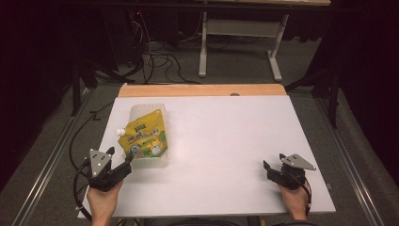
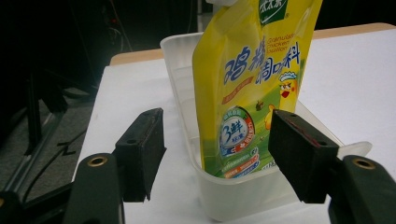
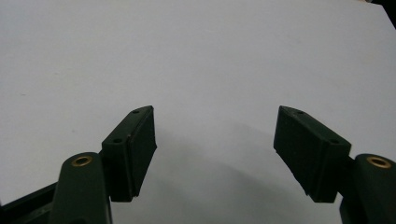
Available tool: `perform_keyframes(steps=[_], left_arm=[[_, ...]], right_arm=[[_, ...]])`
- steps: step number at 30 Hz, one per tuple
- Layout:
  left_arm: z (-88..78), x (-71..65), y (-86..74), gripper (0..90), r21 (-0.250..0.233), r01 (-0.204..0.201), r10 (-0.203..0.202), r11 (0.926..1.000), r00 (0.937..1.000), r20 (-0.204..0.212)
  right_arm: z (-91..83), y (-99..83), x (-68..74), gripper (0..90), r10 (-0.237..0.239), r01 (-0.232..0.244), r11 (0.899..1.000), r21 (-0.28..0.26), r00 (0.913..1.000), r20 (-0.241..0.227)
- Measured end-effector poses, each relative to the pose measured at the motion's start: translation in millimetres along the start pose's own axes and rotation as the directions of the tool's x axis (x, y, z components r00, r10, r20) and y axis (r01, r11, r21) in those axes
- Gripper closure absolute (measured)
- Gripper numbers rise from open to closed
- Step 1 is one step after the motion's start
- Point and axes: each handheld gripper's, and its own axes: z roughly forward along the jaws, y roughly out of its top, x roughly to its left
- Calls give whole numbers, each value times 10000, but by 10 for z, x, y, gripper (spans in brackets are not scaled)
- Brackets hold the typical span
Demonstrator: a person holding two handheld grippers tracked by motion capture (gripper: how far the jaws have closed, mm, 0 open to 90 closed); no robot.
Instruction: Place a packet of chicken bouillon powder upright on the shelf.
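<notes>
The left tongs (image 2: 212, 156) are released, with the jaws wide apart, and the near end of a clear plastic tub (image 2: 243, 191) sits between them. A yellow pouch (image 2: 252, 88) stands tilted inside this tub, just ahead of the left tongs. The right tongs (image 3: 215, 154) are also released, holding nothing, above the bare white surface (image 3: 196, 56)

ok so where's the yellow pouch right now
The yellow pouch lies inside the clear plastic bin on the table's left side in the high view, just ahead of the open left gripper.
</notes>
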Motion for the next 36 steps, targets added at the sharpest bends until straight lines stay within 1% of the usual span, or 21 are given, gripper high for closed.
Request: perform_keyframes(steps=[2, 4, 6, 7, 8, 9, 10, 12, 13, 14, 15, 18, 20, 22, 23, 24, 27, 28, 30, 31, 36], left_arm=[[-22, -36, 2, 378, -35, -93, 93, 10000, 10000, 19], [-48, -71, -6, 430, -180, -91, 92, 9998, 10000, 11], [-71, -88, -18, 467, -367, -158, 172, 9992, 9991, 383], [-75, -93, -19, 506, -367, -41, 62, 9993, 9984, 570], [-76, -89, -16, 533, -256, 185, -161, 9995, 9957, 909], [-84, -89, -15, 533, -228, 265, -238, 9994, 9934, 1120], [-99, -111, -27, 535, -470, 187, -133, 9987, 9937, 1109], [-124, -173, -37, 522, -737, -204, 274, 9971, 9950, 958], [-131, -203, -34, 501, -778, -345, 426, 9964, 9936, 1046], [-133, -221, -33, 472, -795, -384, 471, 9961, 9927, 1109], [-136, -238, -30, 468, -790, -398, 493, 9961, 9912, 1229], [-127, -327, -11, 422, -686, -473, 582, 9965, 9842, 1670], [-98, -381, 6, 376, -507, -415, 512, 9979, 9765, 2095], [-66, -463, 9, 380, -476, -635, 723, 9968, 9745, 2126], [-45, -497, 17, 352, -343, -740, 797, 9967, 9721, 2206], [-7, -547, 30, 346, -87, -924, 917, 9957, 9646, 2475], [48, -673, 38, 321, 22, -1371, 1308, 9906, 9494, 2855], [73, -725, 44, 309, 11, -1504, 1427, 9886, 9403, 3091], [115, -799, 59, 295, 29, -1693, 1582, 9856, 9270, 3399], [131, -825, 65, 293, 31, -1738, 1619, 9848, 9236, 3476], [255, -994, 92, 301, 18, -2034, 1857, 9791, 8972, 4007]], right_arm=[[0, 0, 0, 301, -1, 1, 10000, 0, 10000, 1], [0, 0, 1, 301, 3, -3, 10000, 5, 10000, 10], [0, 0, 0, 301, -2, 2, 10000, 2, 10000, 8], [0, 0, 0, 301, -1, 1, 10000, -2, 10000, 7], [-1, 0, -2, 302, -7, 7, 10000, 4, 10000, -14], [-1, 0, -2, 302, -7, 7, 10000, 4, 10000, -14], [-2, 0, -2, 303, 0, 0, 10000, 5, 10000, -17], [-3, 0, -3, 306, -6, 6, 10000, -3, 10000, -37], [-5, -1, -1, 307, 41, -41, 10000, 1, 10000, -38], [-4, -2, -1, 308, 56, -56, 10000, -19, 10000, -45], [-5, -2, -1, 309, 70, -70, 10000, -14, 10000, -48], [-10, -3, -5, 313, 55, -55, 10000, -23, 10000, -37], [-12, -5, -11, 319, 28, -28, 9999, -97, 10000, -61], [-17, -6, -11, 323, 35, -36, 9999, -152, 9999, -116], [-18, -7, -10, 326, 19, -21, 9998, -186, 9999, -122], [-19, -8, -6, 326, 34, -35, 9998, -208, 10000, -82], [-27, -10, -11, 329, 108, -112, 9997, -224, 9998, -149], [-30, -10, -12, 332, 154, -158, 9996, -239, 9997, -171], [-32, -13, -20, 334, 207, -214, 9993, -298, 9995, -240], [-34, -12, -22, 335, 216, -224, 9993, -284, 9994, -272], [-28, -11, -43, 337, 255, -269, 9993, -263, 9984, -500]])
